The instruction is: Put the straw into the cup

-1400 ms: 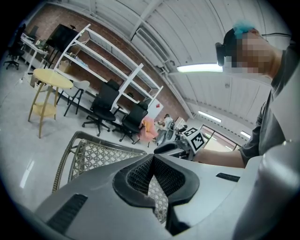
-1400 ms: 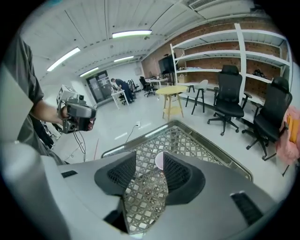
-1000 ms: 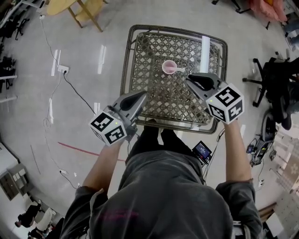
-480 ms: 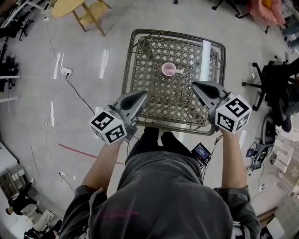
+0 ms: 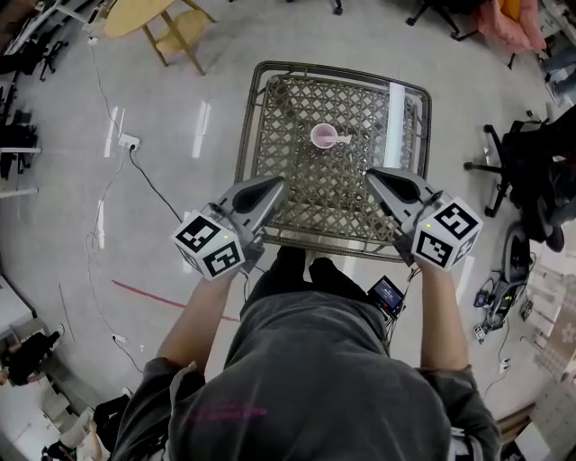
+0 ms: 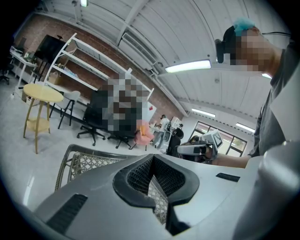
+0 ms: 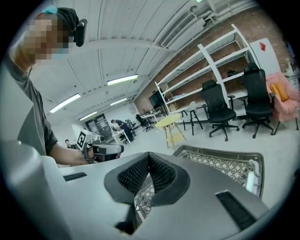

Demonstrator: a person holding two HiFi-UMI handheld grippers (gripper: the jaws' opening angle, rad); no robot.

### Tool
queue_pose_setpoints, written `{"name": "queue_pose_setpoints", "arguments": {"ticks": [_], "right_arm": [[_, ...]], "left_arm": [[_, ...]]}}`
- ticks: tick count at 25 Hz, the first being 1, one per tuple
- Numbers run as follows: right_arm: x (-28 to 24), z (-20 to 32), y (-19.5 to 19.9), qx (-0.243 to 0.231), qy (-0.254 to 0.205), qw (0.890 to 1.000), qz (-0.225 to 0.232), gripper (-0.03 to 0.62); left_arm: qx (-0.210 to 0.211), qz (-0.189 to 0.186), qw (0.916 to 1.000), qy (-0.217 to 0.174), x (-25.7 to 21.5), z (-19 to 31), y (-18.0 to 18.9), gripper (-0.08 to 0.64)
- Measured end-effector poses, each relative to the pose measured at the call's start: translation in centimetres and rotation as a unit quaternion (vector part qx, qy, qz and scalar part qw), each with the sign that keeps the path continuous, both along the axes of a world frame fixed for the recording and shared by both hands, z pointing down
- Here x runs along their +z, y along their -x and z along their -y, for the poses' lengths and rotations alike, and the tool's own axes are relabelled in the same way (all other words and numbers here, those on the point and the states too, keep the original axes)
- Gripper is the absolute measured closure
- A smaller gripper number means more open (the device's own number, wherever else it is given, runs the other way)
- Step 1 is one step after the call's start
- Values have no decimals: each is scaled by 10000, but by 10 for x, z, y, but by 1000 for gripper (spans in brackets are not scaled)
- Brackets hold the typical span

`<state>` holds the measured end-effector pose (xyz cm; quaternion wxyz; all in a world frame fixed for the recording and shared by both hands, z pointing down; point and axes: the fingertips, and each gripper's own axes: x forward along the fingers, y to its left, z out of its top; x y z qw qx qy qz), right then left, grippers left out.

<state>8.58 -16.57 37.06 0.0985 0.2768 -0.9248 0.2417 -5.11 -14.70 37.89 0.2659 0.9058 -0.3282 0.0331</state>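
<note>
A pink cup [image 5: 323, 136] stands on the wicker table [image 5: 297, 99], with a white straw [image 5: 343, 139] leaning out of it to the right. My right gripper [image 5: 369, 173] is over the table's near right part, short of the cup and apart from the straw. Its jaws are shut with nothing between them [image 7: 149, 154]. My left gripper [image 5: 281, 183] hovers at the table's near left edge. Its pads meet at the tip and it is empty [image 6: 152, 158]. Neither gripper view shows the cup.
A white strip [image 5: 394, 112] lies along the table's right side. On the floor are a cable and socket [image 5: 123, 138] at left, a yellow stool [image 5: 135, 13] at far left, a black office chair [image 5: 531, 153] at right and a small screen device [image 5: 390, 291] by my legs.
My right gripper has drawn back from the straw's end toward me and risen, and its jaws have closed empty. The straw stays in the cup. The left gripper has barely shifted.
</note>
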Motion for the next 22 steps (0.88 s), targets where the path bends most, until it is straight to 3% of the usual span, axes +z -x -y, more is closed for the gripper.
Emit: {"name": "queue_pose_setpoints", "arguments": {"ticks": [22], "right_arm": [[-12, -14, -1, 15, 13, 9999, 125, 578]], "left_arm": [[76, 16, 9999, -95, -10, -3, -14, 549]]}}
